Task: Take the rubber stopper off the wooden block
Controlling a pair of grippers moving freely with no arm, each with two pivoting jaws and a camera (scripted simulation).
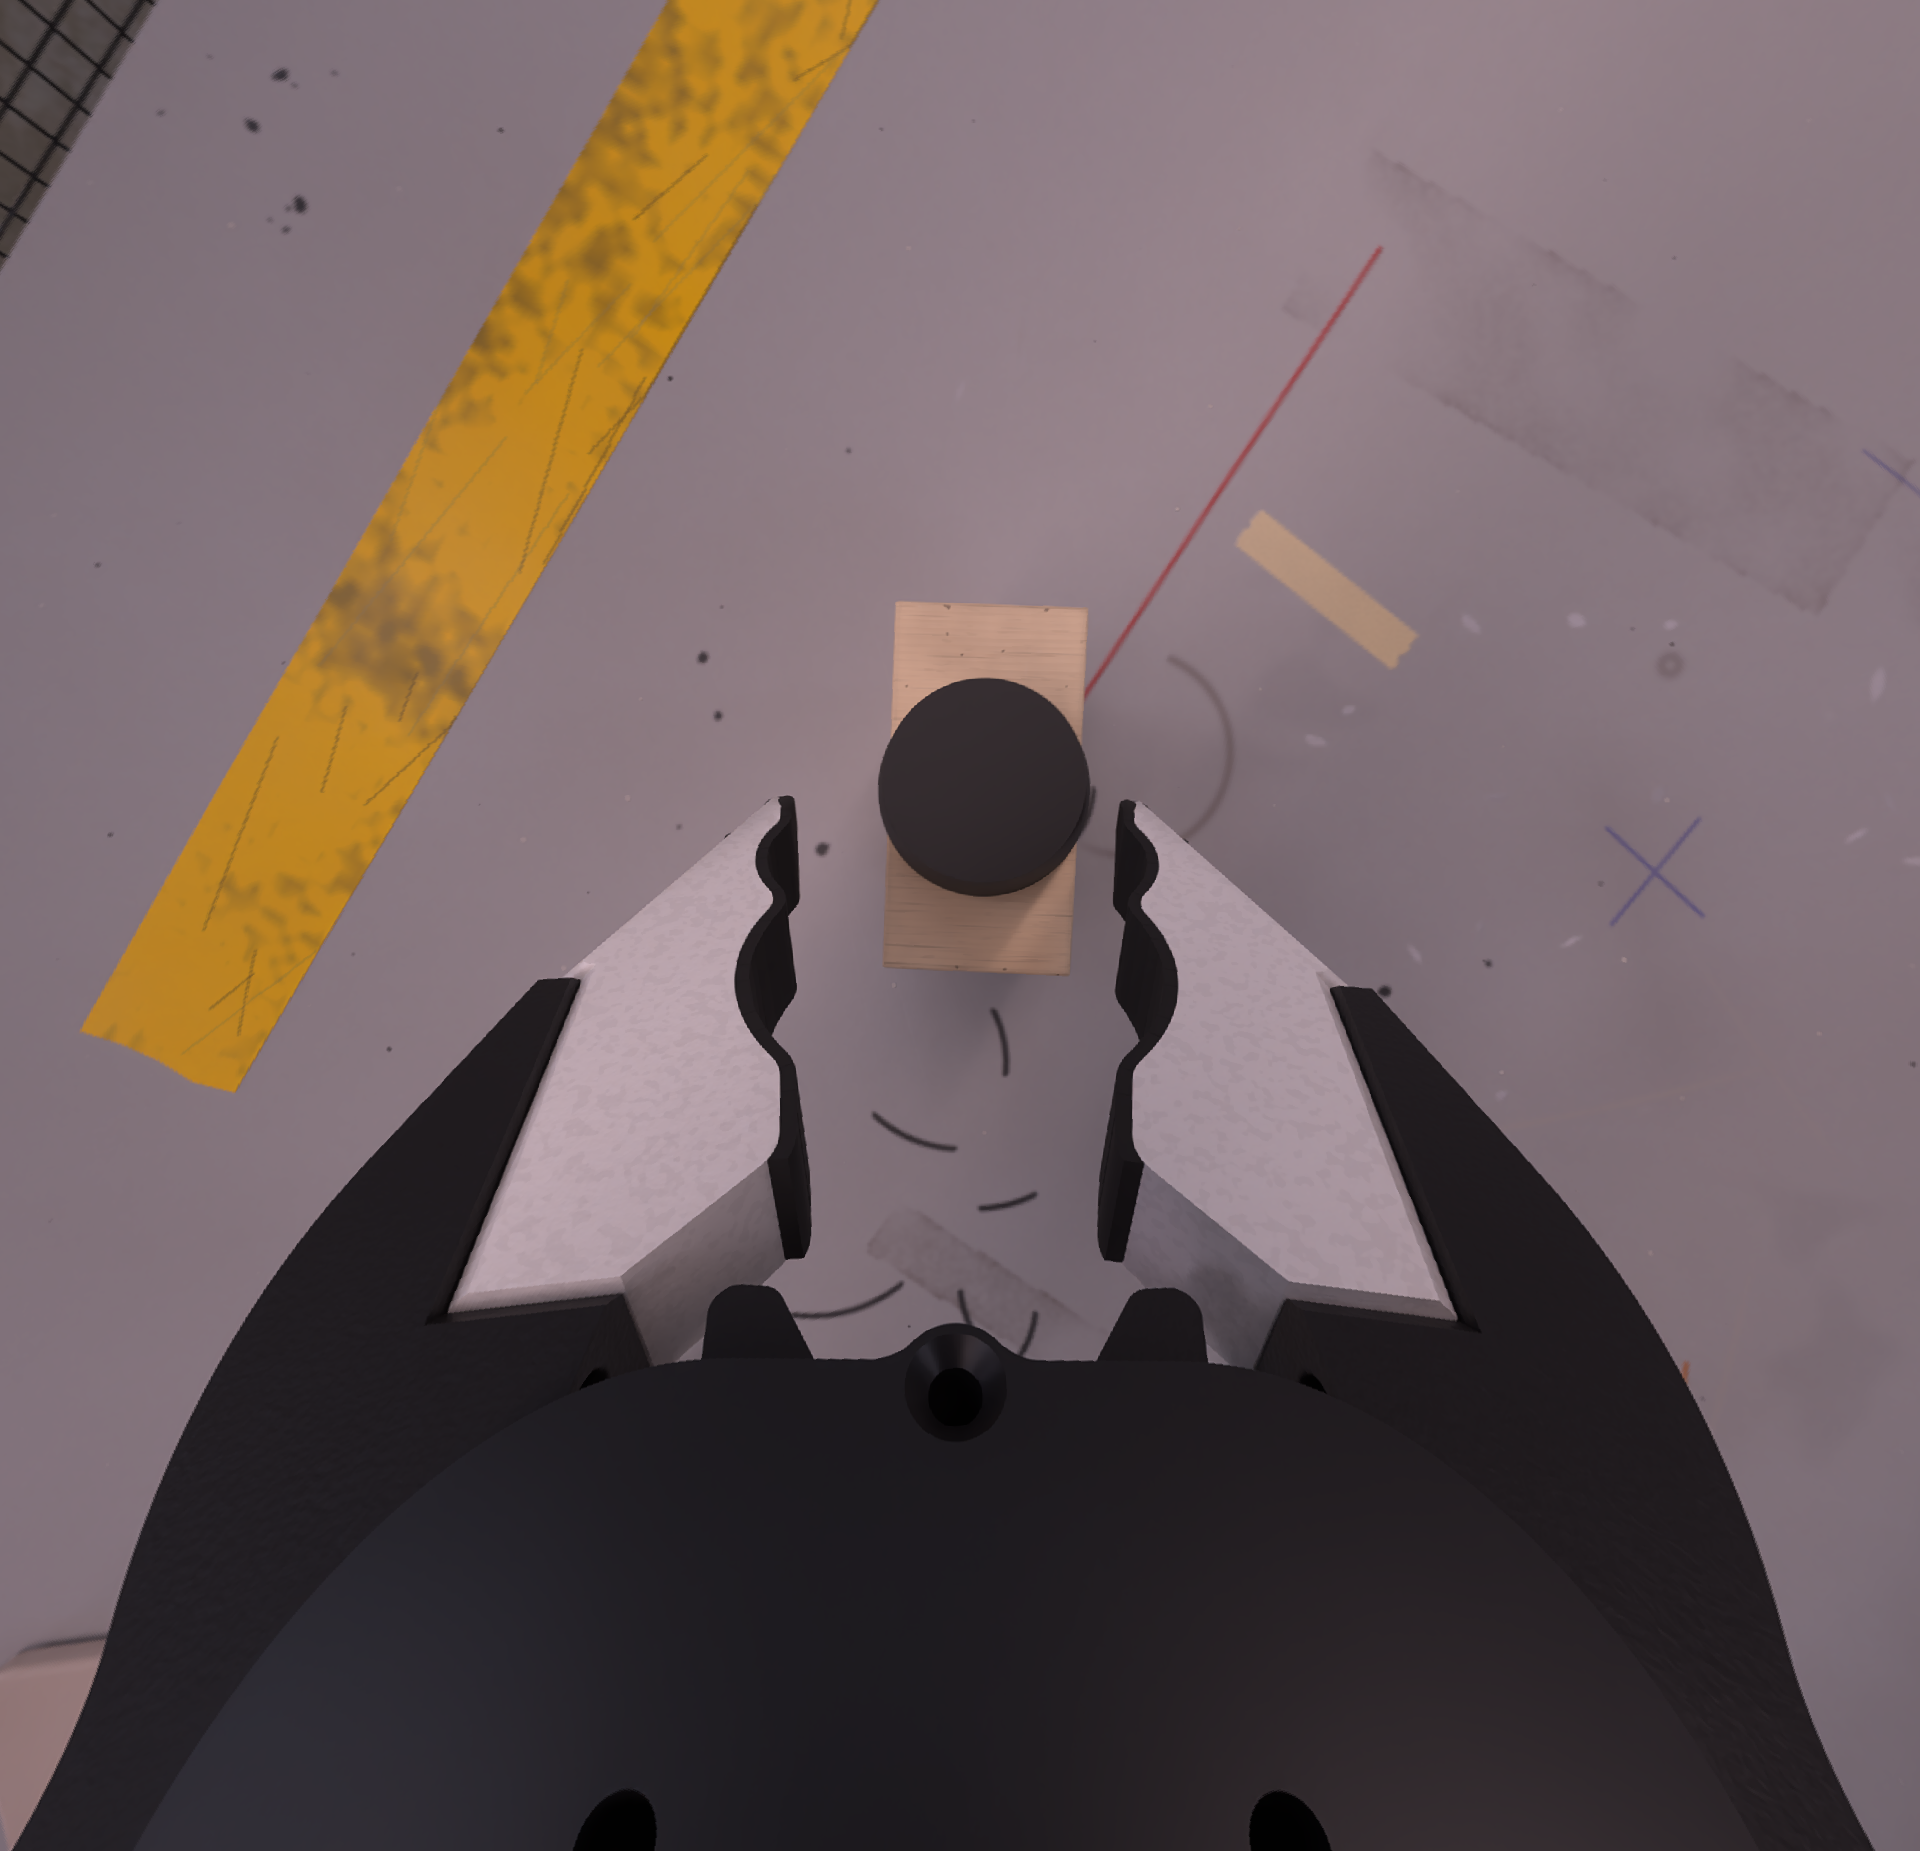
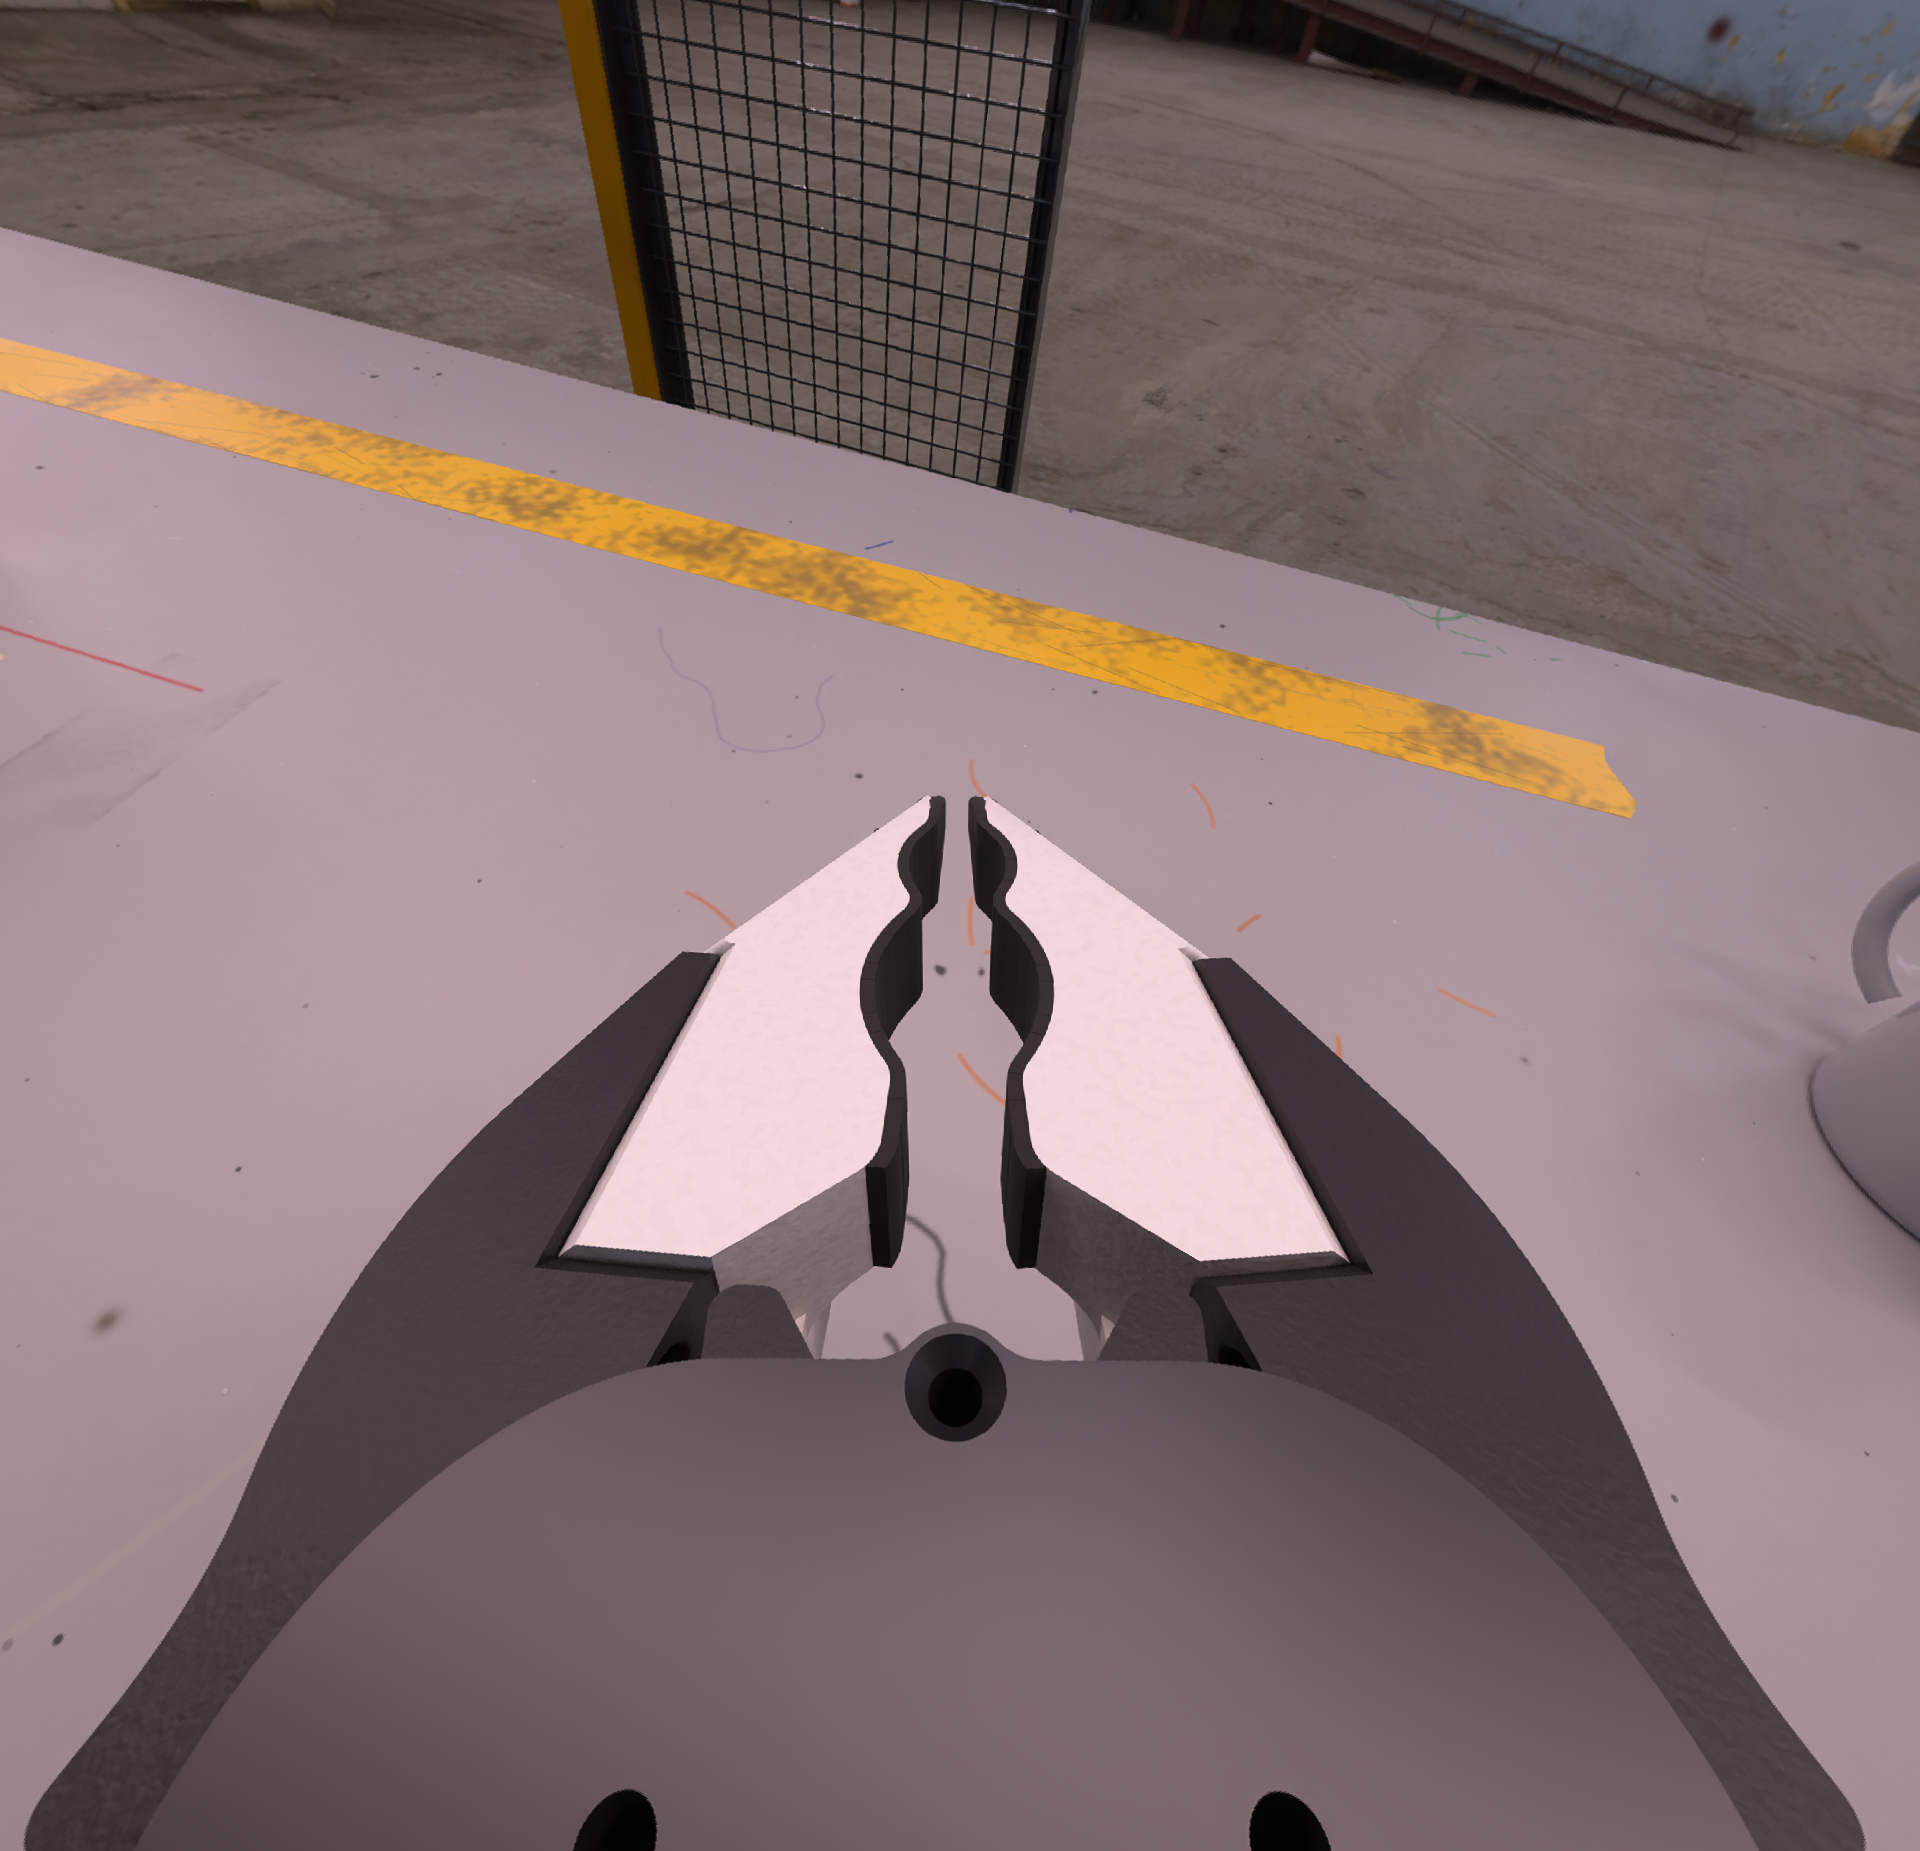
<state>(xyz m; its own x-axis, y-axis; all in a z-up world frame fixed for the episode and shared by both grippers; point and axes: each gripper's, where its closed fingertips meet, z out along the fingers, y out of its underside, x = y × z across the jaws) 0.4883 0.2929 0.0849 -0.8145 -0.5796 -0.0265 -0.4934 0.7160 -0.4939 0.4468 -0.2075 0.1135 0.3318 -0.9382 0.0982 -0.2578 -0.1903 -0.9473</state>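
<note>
In the left wrist view a black round rubber stopper [image 1: 982, 785] stands on a pale wooden block [image 1: 982, 928] that lies flat on the grey table. My left gripper [image 1: 956, 809] is open and looks straight down on them; its fingertips flank the stopper from above, apart from it. My right gripper [image 2: 956, 804] is shut and empty, low over bare table, away from the block. The stopper and block do not show in the right wrist view.
A worn yellow tape stripe [image 1: 499, 471] [image 2: 831, 580] crosses the table. A small beige tape piece [image 1: 1325, 588] lies right of the block. A grey handled vessel [image 2: 1881, 1063] stands at the right edge. A mesh fence panel [image 2: 842, 191] stands beyond the table's far edge.
</note>
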